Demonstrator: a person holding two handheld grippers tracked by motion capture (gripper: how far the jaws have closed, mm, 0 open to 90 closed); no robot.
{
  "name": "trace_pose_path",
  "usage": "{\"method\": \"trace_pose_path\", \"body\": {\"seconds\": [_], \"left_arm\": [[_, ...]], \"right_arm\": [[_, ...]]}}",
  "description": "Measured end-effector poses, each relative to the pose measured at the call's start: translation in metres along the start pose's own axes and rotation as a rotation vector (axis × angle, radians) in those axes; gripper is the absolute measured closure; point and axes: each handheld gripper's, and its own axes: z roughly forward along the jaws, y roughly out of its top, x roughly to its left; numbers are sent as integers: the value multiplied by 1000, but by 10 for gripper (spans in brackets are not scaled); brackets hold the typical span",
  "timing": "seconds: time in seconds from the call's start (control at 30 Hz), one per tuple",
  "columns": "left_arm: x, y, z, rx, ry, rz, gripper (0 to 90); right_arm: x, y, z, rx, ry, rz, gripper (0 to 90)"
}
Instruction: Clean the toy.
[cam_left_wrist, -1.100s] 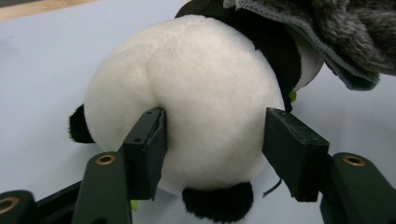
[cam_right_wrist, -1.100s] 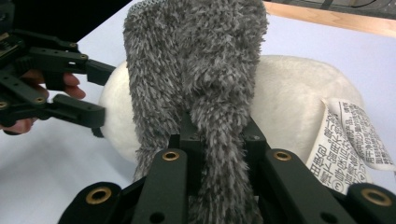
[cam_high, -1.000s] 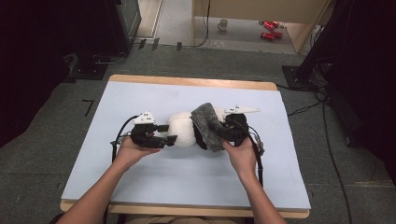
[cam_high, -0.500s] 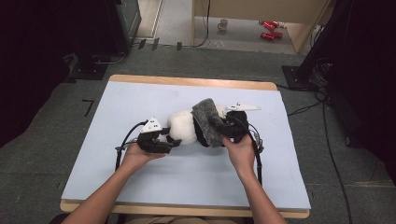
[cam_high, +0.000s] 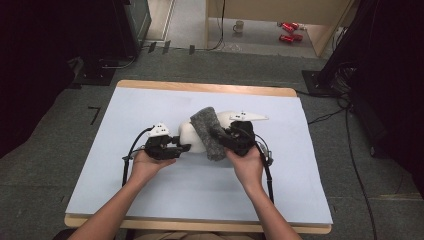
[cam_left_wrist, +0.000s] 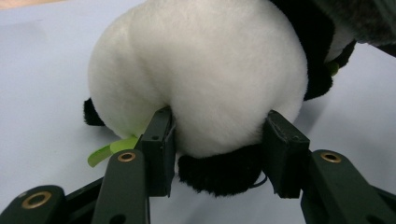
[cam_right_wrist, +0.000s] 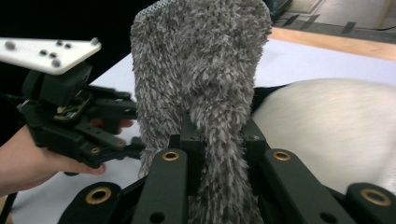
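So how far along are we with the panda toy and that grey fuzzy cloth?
Done: the right gripper is shut on the grey cloth, which is draped against the panda plush. In hand: the left gripper has just been closing, its fingers on either side of the plush's white body, pressing into the fur. Left: probably getting the cloth fully over or around the toy; it covers only one side.

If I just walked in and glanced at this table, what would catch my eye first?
A plush panda, white and black, lies mid-table on the pale blue table cover. The right gripper pinches a shaggy grey cloth draped over it. The left gripper has just been closing, and its jaws straddle the toy's white body.
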Motion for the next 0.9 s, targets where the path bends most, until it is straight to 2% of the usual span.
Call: {"method": "trace_pose_path", "body": {"seconds": [0.1, 0.17, 0.27, 0.3, 0.37, 0.57, 0.67, 0.77, 0.9], "left_arm": [[-3, 2, -1, 10, 5, 16, 520], [-7, 4, -1, 7, 5, 41, 548], [-14, 6, -2, -12, -4, 33, 591], [-15, 7, -2, -4, -2, 25, 604], [-15, 8, -1, 20, -2, 20, 627], [-12, 8, 2, 28, -10, -3, 648], [-7, 8, 1, 32, -20, -14, 649], [-7, 10, 2, 42, -25, -6, 651], [-2, 11, 1, 54, -33, -13, 659]], "right_arm": [[8, -3, 9, 9, 19, 3, 777], [14, -6, 15, 17, 31, 0, 777], [21, -14, 27, 48, 14, -16, 774], [21, -17, 31, 55, 3, -16, 769], [18, -23, 35, 31, -7, -25, 770], [15, -26, 35, 33, -80, -130, 772], [5, -26, 31, 33, -104, -109, 775], [-4, -24, 25, 37, -94, -77, 782], [-2, -22, 21, 47, -123, -113, 785]]}}
